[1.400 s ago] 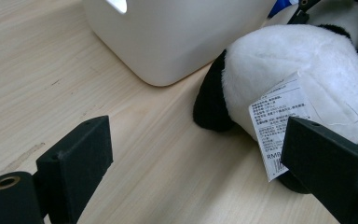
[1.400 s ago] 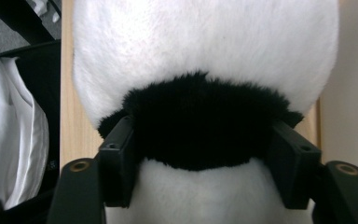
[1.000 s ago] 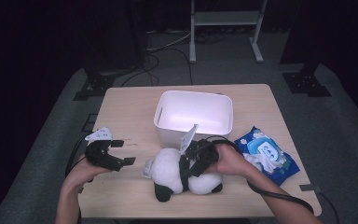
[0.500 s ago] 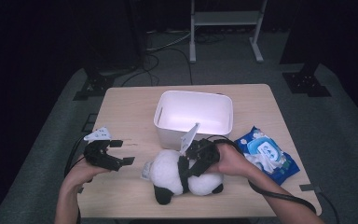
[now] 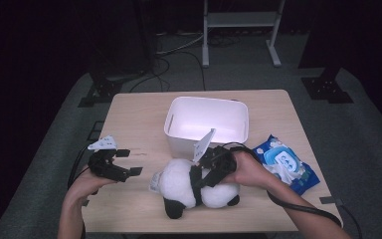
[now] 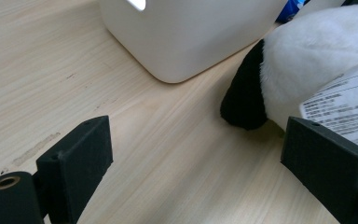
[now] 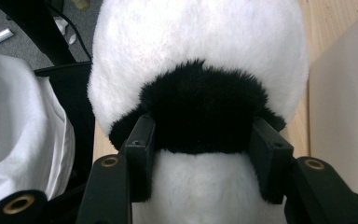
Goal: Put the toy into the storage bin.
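Both grippers were over the near part of the wooden table [image 5: 129, 119]. Right gripper [image 5: 205, 174] was pressed down on the plush panda [image 5: 179, 183], and in the right gripper view its two black jaws were closed on the black band of fur around the middle of the toy [image 7: 200, 116], one jaw on each side, sunk a little into the fur. The person's right hand [image 5: 251, 169] held this gripper from the right side. The panda was lying on the table close to the near edge, just in front of the white bin [image 5: 207, 122], with one black limb pointing to the near edge and a white paper label at its left end. Left gripper [image 5: 124, 163] was held by the left hand [image 5: 87, 181] to the left of the toy, apart from it. Its jaws stood wide open and held nothing; in the left gripper view the bare table showed between them, and the label of the panda [image 6: 340, 102] was just beside the right jaw, whether touching it I could not tell. A blue packet of wipes [image 5: 283, 162] was lying on the table to the right of the bin, near the right hand.
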Demonstrator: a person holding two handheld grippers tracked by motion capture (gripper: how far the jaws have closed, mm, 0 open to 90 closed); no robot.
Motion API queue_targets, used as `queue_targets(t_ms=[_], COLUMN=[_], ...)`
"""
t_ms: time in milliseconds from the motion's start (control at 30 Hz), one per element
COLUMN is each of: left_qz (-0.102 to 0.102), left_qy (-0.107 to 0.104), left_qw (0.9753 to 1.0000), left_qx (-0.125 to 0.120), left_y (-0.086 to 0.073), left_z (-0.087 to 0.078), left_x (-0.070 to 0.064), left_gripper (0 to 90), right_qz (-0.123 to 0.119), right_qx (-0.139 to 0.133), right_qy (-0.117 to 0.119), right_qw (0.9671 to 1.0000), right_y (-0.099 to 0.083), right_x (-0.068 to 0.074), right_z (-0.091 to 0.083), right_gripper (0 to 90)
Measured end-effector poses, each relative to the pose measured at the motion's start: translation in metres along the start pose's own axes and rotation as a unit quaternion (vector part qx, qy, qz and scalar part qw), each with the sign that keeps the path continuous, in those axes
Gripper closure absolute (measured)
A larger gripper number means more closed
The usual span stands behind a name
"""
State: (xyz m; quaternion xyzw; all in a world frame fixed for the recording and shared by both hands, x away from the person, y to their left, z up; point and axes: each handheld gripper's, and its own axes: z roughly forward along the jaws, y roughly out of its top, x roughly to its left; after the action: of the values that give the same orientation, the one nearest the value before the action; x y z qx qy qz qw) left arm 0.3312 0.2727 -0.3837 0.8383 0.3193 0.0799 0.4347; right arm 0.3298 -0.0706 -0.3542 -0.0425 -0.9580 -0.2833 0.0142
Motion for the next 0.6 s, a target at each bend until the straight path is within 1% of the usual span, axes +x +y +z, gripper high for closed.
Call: queue_targets(t_ms=[67,100,233,267,300,333,367,433,467,567,600], left_qz=[0.000,-0.002,-0.004,-0.004,-0.005,-0.005,-0.006,-0.006,-0.006,-0.009,-0.009], left_qy=[0.000,0.000,0.001,0.001,0.001,0.001,0.001,0.001,0.000,0.002,0.002], left_qw=[1.0000,1.0000,1.0000,1.0000,1.0000,1.0000,1.0000,1.0000,1.0000,1.0000,1.0000], left_qx=[0.000,0.000,-0.001,-0.001,-0.002,-0.002,-0.001,-0.002,-0.002,-0.003,-0.003], left_y=[0.000,0.000,-0.001,-0.001,-0.002,-0.002,-0.002,-0.002,-0.002,-0.003,-0.003], left_z=[0.000,0.000,-0.001,-0.001,-0.001,-0.001,-0.001,-0.001,-0.001,-0.002,-0.002], left_x=[0.000,0.001,0.001,0.001,0.002,0.002,0.002,0.003,0.003,0.004,0.004], left_gripper=[7.7,7.7,7.7,7.7,7.7,7.7,7.7,7.7,7.7,7.7,7.7], right_qz=[-0.003,0.000,-0.005,-0.005,-0.003,-0.003,-0.005,-0.004,-0.004,-0.004,-0.004], right_qx=[-0.002,-0.004,-0.009,-0.009,-0.011,-0.011,-0.013,-0.016,-0.020,-0.024,-0.024], right_qy=[0.000,0.003,0.000,0.000,-0.001,-0.001,0.000,-0.002,-0.002,-0.001,-0.001], right_qw=[1.0000,1.0000,0.9999,0.9999,0.9999,0.9999,0.9999,0.9999,0.9998,0.9997,0.9997], right_y=[0.000,0.002,0.005,0.005,0.006,0.006,0.008,0.008,0.010,0.014,0.014], right_x=[0.000,0.002,0.006,0.006,0.008,0.008,0.009,0.010,0.012,0.014,0.014], right_z=[-0.001,-0.005,-0.014,-0.014,-0.019,-0.019,-0.024,-0.027,-0.033,-0.042,-0.042], right_gripper=[50.1,50.1,50.2,50.2,50.2,50.2,50.2,50.2,50.2,50.3,50.3])
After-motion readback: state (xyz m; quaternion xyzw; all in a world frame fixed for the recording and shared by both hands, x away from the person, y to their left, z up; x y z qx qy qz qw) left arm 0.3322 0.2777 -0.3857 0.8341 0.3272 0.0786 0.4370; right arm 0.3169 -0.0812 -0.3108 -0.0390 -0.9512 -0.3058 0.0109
